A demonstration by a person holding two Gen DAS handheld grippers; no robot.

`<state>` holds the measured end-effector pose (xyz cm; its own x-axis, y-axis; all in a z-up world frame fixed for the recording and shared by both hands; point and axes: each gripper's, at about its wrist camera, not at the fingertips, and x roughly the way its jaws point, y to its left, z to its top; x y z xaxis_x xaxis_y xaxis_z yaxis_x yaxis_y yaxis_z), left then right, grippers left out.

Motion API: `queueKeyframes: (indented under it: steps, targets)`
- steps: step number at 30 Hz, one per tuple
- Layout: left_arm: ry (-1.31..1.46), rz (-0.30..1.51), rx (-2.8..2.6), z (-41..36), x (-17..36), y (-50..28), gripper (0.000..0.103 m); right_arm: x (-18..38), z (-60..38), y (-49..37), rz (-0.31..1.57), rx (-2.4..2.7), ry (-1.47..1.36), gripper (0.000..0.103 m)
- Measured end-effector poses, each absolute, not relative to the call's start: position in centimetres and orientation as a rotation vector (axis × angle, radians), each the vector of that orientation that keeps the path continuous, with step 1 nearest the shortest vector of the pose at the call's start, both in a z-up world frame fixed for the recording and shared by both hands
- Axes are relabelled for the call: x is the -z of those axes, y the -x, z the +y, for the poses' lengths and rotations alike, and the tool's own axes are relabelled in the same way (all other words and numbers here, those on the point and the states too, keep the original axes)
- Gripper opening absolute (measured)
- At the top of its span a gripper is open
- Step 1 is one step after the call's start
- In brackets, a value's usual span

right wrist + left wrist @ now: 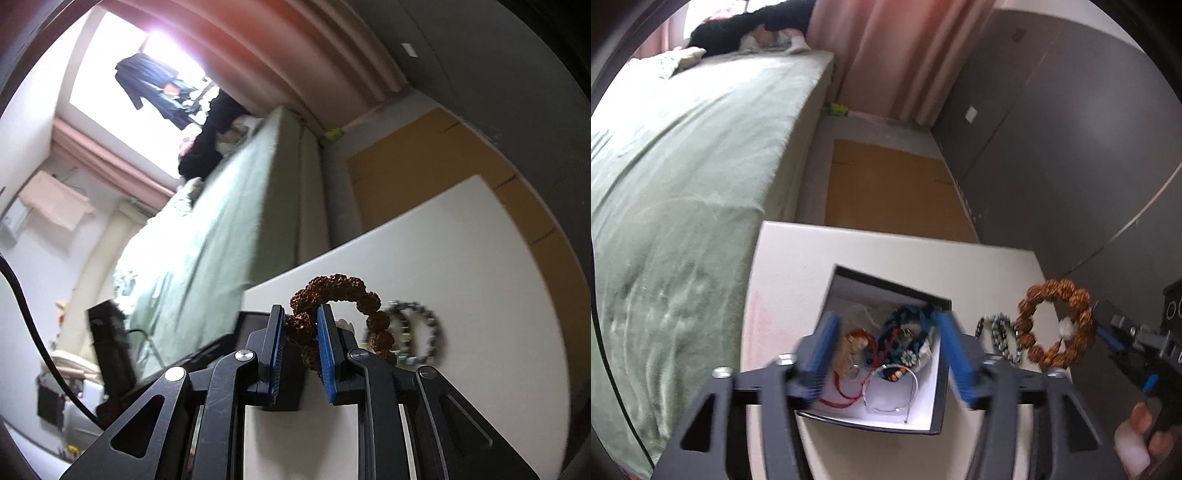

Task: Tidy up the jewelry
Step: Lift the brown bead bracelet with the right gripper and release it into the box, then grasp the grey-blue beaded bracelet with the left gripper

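Blue pads of the left tool (886,354) gape wide over the box (936,413). Right tool (301,339) pinches the brown bracelet (332,291) above the desk (480,277); a thin grip could drop it beside the box.

We note a home bedroom: a bed (683,155) under green bedding, pink curtains (886,48), and clothes hanging at the window (155,88).
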<state>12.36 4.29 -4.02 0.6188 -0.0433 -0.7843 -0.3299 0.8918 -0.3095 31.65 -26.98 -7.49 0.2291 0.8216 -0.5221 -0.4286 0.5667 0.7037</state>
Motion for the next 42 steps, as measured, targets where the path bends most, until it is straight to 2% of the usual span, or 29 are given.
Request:
queueKeyframes:
  steps: [16,24,28,29,30,31,32,34,36,42]
  targets:
    - [0.56,0.814,-0.281,10.4,2.1,-8.7,0.066,7.6,-19.5,-28.0,1.016,-1.145,-0.503,0.019]
    - [0.57,0.811,-0.293,11.7,2.2,-8.0,0.066,10.3,-15.9,-27.5,1.129,-1.209,-0.567,0.019]
    - [0.566,0.81,-0.284,11.6,2.1,-8.0,0.066,13.3,-15.4,-28.7,1.242,-1.05,-0.546,0.021]
    - [0.564,0.81,-0.282,11.5,2.1,-8.0,0.066,13.6,-15.8,-29.0,1.257,-1.012,-0.538,0.022]
    - [0.561,0.812,-0.281,11.4,2.2,-8.1,0.066,13.5,-16.5,-29.3,1.26,-0.978,-0.535,0.029]
    - [0.558,0.815,-0.279,11.3,2.2,-8.2,0.066,13.2,-17.0,-29.4,1.245,-0.968,-0.536,0.042]
    - [0.556,0.816,-0.276,11.2,2.2,-8.2,0.066,12.5,-17.7,-29.4,1.214,-0.961,-0.532,0.047]
    - [0.548,0.82,-0.267,10.7,2.3,-8.4,0.066,10.8,-19.2,-29.1,1.133,-0.937,-0.492,0.066]
    - [0.537,0.824,-0.261,10.1,2.3,-8.7,0.066,9.4,-20.5,-28.9,1.081,-0.921,-0.455,0.071]
    - [0.497,0.839,-0.225,7.8,2.4,-9.7,0.066,8.2,-23.8,-29.2,1.065,-0.861,-0.403,0.071]
